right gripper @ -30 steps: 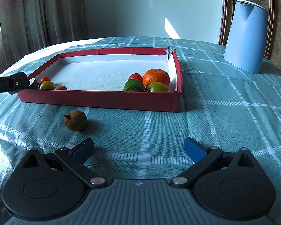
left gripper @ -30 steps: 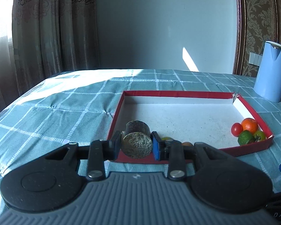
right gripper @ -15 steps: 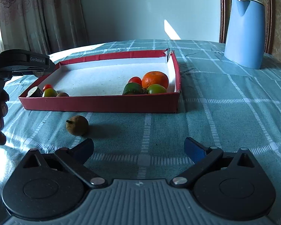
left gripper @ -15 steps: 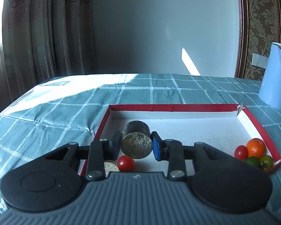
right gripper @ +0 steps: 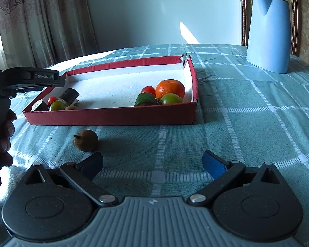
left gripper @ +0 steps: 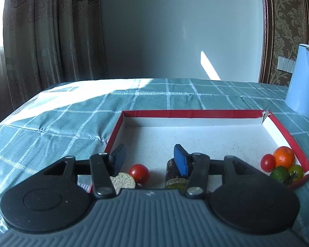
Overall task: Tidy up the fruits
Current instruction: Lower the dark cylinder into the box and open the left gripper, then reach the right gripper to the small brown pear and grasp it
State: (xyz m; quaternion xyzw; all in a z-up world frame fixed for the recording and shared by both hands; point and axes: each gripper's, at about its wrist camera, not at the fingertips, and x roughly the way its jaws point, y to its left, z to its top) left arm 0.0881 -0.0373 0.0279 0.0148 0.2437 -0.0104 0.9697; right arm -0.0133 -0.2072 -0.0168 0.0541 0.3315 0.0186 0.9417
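1. Cucumber piece (left gripper: pixel 172 173), a short dark-skinned cylinder, lay on the white floor of the red tray (left gripper: pixel 195 114), just under the right blue pad (left gripper: pixel 180 160) of the left gripper (left gripper: pixel 149 156). Its long axis ran away from that gripper, and its pale cut end faced back toward the camera.
2. The left gripper's jaws had just been opening; they stood apart and the pads did not press on the piece, which sat lower and toward the right pad.
3. Left of the piece, below the gap of the jaws, were a red cherry tomato (left gripper: pixel 139 173) and a second cut piece (left gripper: pixel 122 182) with a pale rough face.
4. Far to the right of that gripper, in the tray's near corner, an orange (left gripper: pixel 283 157), a small tomato (left gripper: pixel 267 162) and two green fruits were grouped.
5. The right gripper (right gripper: pixel 152 163) was spread wide and held nothing. A brown round fruit (right gripper: pixel 86 143) lay on the checked cloth (right gripper: pixel 247 123) just ahead of its left finger, outside the tray.
6. A blue kettle (right gripper: pixel 267 33) stood far ahead to the right.
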